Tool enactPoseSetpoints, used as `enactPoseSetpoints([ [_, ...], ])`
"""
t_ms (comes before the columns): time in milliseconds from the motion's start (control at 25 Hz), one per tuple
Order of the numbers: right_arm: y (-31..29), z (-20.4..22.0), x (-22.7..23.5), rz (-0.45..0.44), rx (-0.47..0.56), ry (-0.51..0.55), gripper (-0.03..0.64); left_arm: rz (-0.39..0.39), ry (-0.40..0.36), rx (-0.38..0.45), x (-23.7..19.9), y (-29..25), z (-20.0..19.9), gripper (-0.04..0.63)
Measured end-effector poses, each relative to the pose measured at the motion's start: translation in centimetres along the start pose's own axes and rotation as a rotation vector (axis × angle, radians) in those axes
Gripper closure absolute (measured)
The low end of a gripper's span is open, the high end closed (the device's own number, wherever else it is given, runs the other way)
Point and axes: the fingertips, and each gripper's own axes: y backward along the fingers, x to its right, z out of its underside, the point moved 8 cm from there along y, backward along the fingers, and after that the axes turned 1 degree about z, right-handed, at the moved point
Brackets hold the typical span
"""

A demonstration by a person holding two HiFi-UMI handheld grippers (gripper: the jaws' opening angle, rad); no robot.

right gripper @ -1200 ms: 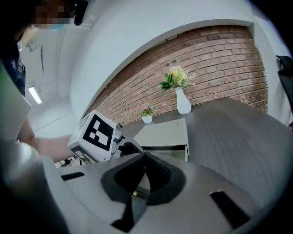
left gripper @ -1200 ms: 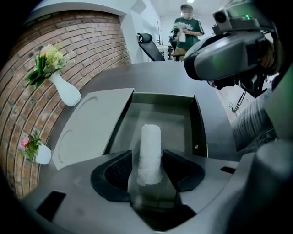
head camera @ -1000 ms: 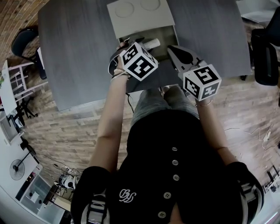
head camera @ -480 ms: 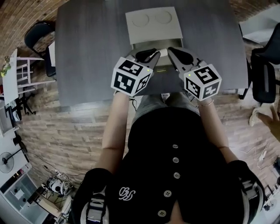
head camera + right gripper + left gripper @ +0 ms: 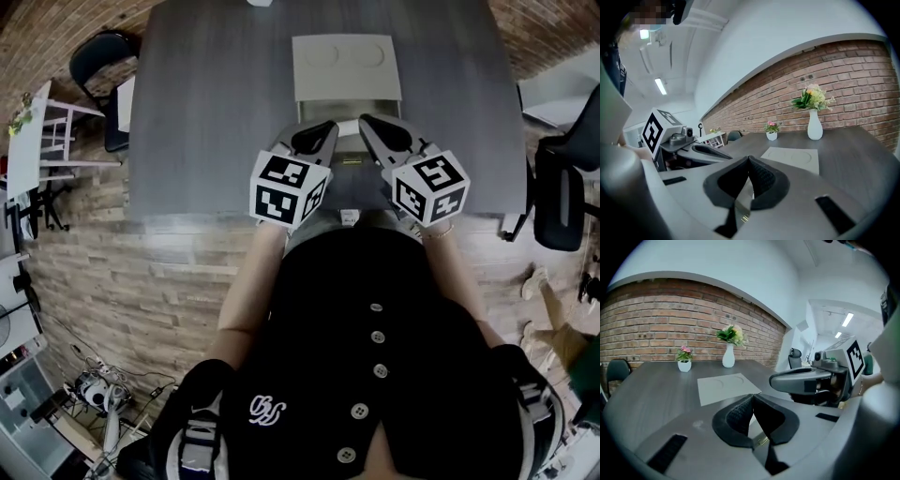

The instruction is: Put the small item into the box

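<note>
Grey table [image 5: 206, 112]: gripper views show fingers [image 5: 738, 413] pressed together.

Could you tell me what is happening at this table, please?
A person at a grey table holds a gripper in each hand. The left gripper and right gripper are both shut and empty, held side by side near the flat grey box. No small item shows in any view.
</note>
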Motion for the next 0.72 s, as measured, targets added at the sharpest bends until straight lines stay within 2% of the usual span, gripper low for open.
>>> enactPoseSetpoints([
  [120,0.07,-0.02,-0.27,-0.014,-0.002,0.010,0.617,-0.026,0.013,0.010,0.00,-0.12,0.28,0.580],
  [720,0.26,0.58,-0.11,-0.026,-0.029,0.015,0.617,-0.026,0.030,0.010,0.58,-0.56,0.63,0.581],
])
